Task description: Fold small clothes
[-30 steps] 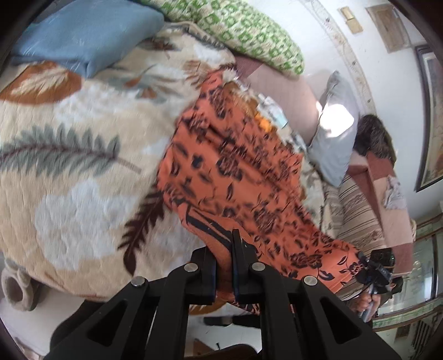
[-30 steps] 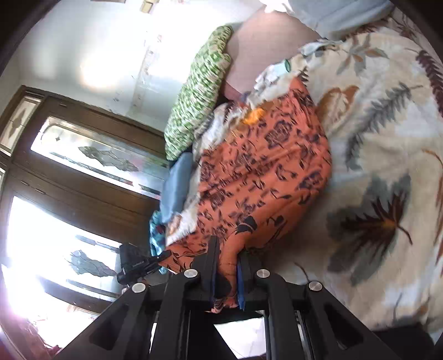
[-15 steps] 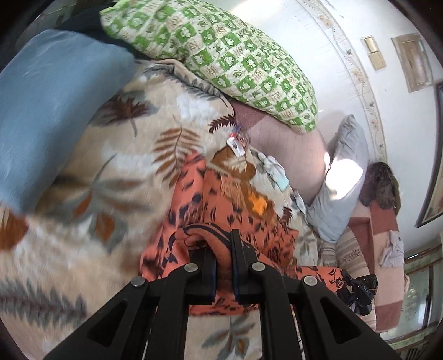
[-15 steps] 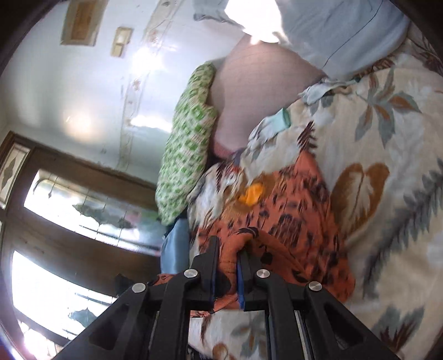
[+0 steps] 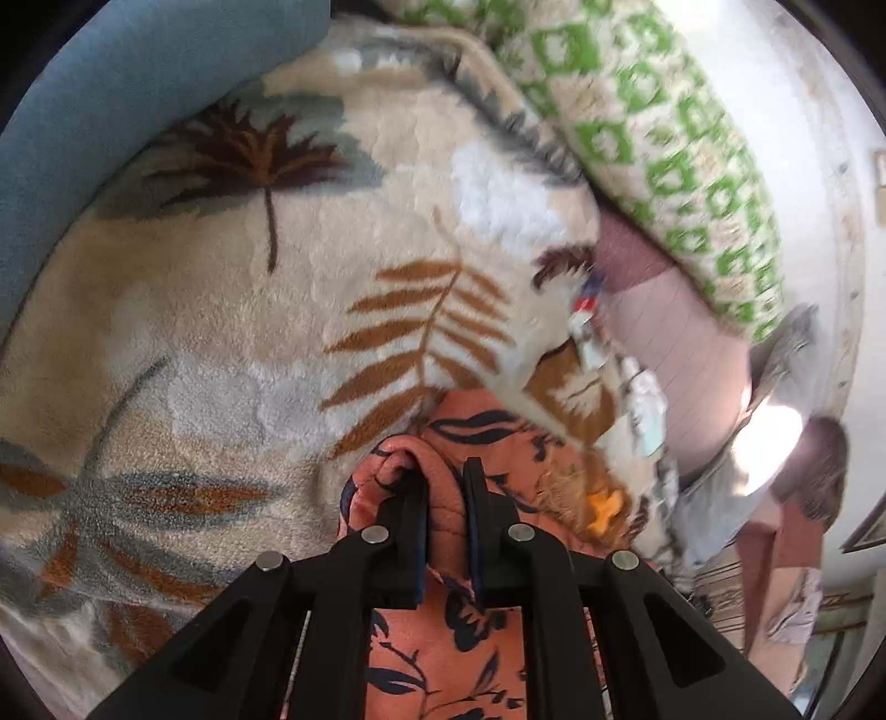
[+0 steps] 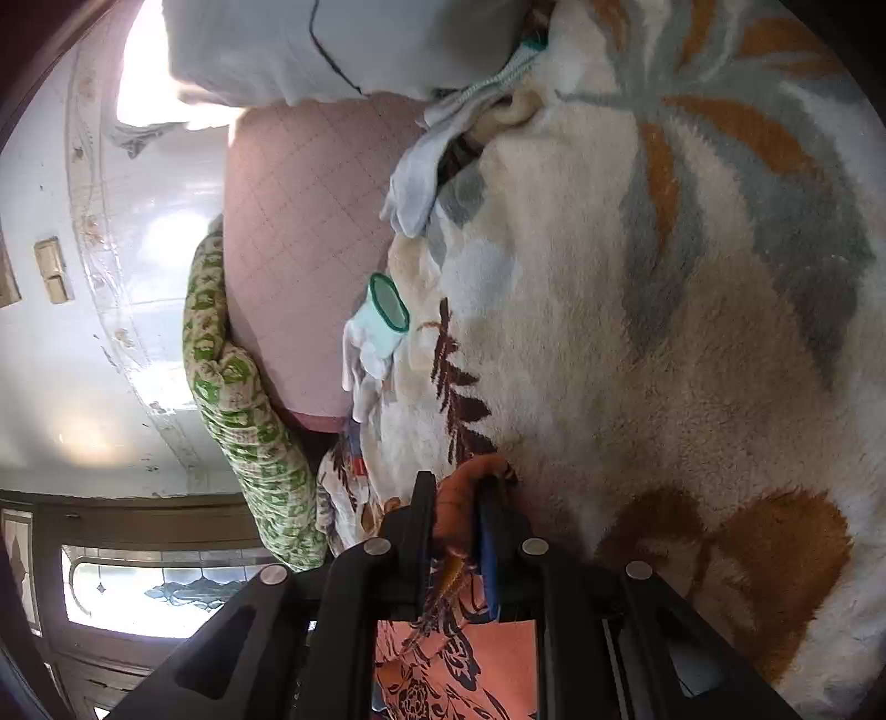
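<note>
An orange garment with a dark floral print (image 5: 443, 626) lies on a cream leaf-patterned blanket (image 5: 249, 332). My left gripper (image 5: 444, 476) is shut on a bunched edge of it, low over the blanket. My right gripper (image 6: 457, 487) is shut on another edge of the same orange garment (image 6: 459, 648), close to the blanket (image 6: 692, 332). Most of the garment is hidden under the grippers.
A blue cushion (image 5: 111, 99) lies at upper left and a green patterned pillow (image 5: 664, 138) at the head of the bed. A pink headboard (image 6: 299, 249), a grey pillow (image 6: 332, 50) and pale small clothes (image 6: 376, 327) lie along the blanket's far edge.
Both grippers have carried their held edges of the garment forward across the bed toward the pillows and lower onto the blanket. The garment's spread part has passed out of view beneath them.
</note>
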A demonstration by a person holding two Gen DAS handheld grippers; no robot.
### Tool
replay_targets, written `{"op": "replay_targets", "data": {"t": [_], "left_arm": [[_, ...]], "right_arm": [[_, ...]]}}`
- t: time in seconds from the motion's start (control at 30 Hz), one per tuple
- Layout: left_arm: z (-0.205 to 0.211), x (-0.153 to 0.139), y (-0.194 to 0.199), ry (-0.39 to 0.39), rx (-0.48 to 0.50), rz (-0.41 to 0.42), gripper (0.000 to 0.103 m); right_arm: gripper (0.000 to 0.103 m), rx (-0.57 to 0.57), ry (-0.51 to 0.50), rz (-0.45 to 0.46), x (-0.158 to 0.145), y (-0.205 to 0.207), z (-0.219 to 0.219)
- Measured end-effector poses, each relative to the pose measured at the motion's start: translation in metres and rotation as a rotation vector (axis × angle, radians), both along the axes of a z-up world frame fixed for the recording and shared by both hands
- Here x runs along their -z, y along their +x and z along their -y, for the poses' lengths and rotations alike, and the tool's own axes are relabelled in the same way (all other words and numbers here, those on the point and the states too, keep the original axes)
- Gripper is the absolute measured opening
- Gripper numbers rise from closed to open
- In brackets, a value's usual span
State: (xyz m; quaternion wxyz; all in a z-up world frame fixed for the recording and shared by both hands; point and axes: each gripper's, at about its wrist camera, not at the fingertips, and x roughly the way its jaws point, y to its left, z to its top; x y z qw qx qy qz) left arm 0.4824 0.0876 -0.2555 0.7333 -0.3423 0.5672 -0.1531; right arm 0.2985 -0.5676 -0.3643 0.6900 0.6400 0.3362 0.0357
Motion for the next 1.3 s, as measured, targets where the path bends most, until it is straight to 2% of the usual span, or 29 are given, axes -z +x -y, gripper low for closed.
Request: {"op": "replay_targets", "data": {"t": [0.07, 0.1, 0.13, 0.17, 0.2, 0.23, 0.3, 0.33, 0.4, 0.47, 0.6, 0.67, 0.7, 0.77, 0.83, 0.87, 0.93, 1.0, 1.07, 1.13, 1.23, 1.3], "left_arm": [[-0.007, -0.020, -0.010, -0.030, -0.030, 0.081, 0.018], [-0.009, -0.033, -0.015, -0.026, -0.049, 0.125, 0.023], [-0.013, -0.050, -0.027, -0.005, -0.086, 0.187, 0.036], [-0.015, -0.065, -0.037, 0.004, -0.118, 0.246, 0.053], [-0.018, -0.080, -0.048, 0.000, -0.141, 0.313, 0.060], [-0.019, -0.095, -0.060, -0.005, -0.158, 0.376, 0.069], [-0.020, -0.118, -0.087, 0.004, -0.198, 0.450, 0.071], [-0.019, -0.125, -0.102, 0.015, -0.212, 0.471, 0.073], [-0.010, -0.127, -0.130, 0.065, -0.232, 0.450, 0.076], [0.003, -0.110, -0.156, 0.052, -0.240, 0.423, 0.076], [0.033, -0.052, -0.177, 0.088, -0.217, 0.321, 0.076], [0.042, -0.030, -0.171, 0.153, -0.190, 0.245, 0.075], [0.045, -0.022, -0.167, 0.172, -0.179, 0.221, 0.075], [0.046, -0.020, -0.165, 0.221, -0.187, 0.244, 0.075], [0.048, -0.025, -0.161, 0.322, -0.188, 0.286, 0.075], [0.047, -0.026, -0.157, 0.344, -0.193, 0.293, 0.075], [0.041, -0.023, -0.146, 0.299, -0.192, 0.268, 0.075], [0.030, -0.021, -0.138, 0.252, -0.209, 0.259, 0.075], [0.019, -0.022, -0.133, 0.246, -0.241, 0.256, 0.075], [0.001, -0.024, -0.132, 0.226, -0.306, 0.248, 0.075], [-0.023, -0.026, -0.132, 0.181, -0.376, 0.233, 0.075], [-0.034, -0.029, -0.133, 0.203, -0.403, 0.234, 0.075]], "right_arm": [[0.019, 0.071, -0.059, 0.046, -0.015, -0.019, 0.005], [0.025, 0.107, -0.081, 0.079, -0.026, -0.032, 0.008], [0.048, 0.149, -0.084, 0.123, -0.036, -0.045, 0.013], [0.064, 0.191, -0.078, 0.150, -0.045, -0.057, 0.017], [0.079, 0.242, -0.088, 0.160, -0.055, -0.070, 0.018], [0.079, 0.257, -0.138, 0.162, -0.071, -0.082, 0.015], [0.079, 0.130, -0.268, 0.171, -0.101, -0.084, -0.005], [0.079, 0.048, -0.370, 0.143, -0.117, -0.084, -0.023], [0.079, -0.095, -0.527, 0.122, -0.138, -0.085, -0.065], [0.079, -0.238, -0.591, 0.117, -0.144, -0.079, -0.112], [0.074, -0.438, -0.616, 0.043, -0.120, -0.057, -0.199], [0.069, -0.526, -0.653, 0.008, -0.102, -0.046, -0.237], [0.062, -0.567, -0.674, -0.002, -0.092, -0.038, -0.254], [0.052, -0.633, -0.719, -0.029, -0.077, -0.022, -0.285], [0.041, -0.680, -0.738, -0.058, -0.062, -0.003, -0.307], [0.040, -0.694, -0.774, -0.074, -0.057, 0.009, -0.315], [0.040, -0.676, -0.842, -0.079, -0.054, 0.035, -0.323], [0.040, -0.623, -0.850, -0.087, -0.058, 0.066, -0.318], [0.037, -0.546, -0.911, -0.112, -0.062, 0.100, -0.306], [0.037, -0.460, -0.869, -0.127, -0.067, 0.126, -0.287], [0.037, -0.385, -0.841, -0.052, -0.093, 0.128, -0.280], [0.037, -0.408, -0.855, 0.015, -0.110, 0.119, -0.292]]}}
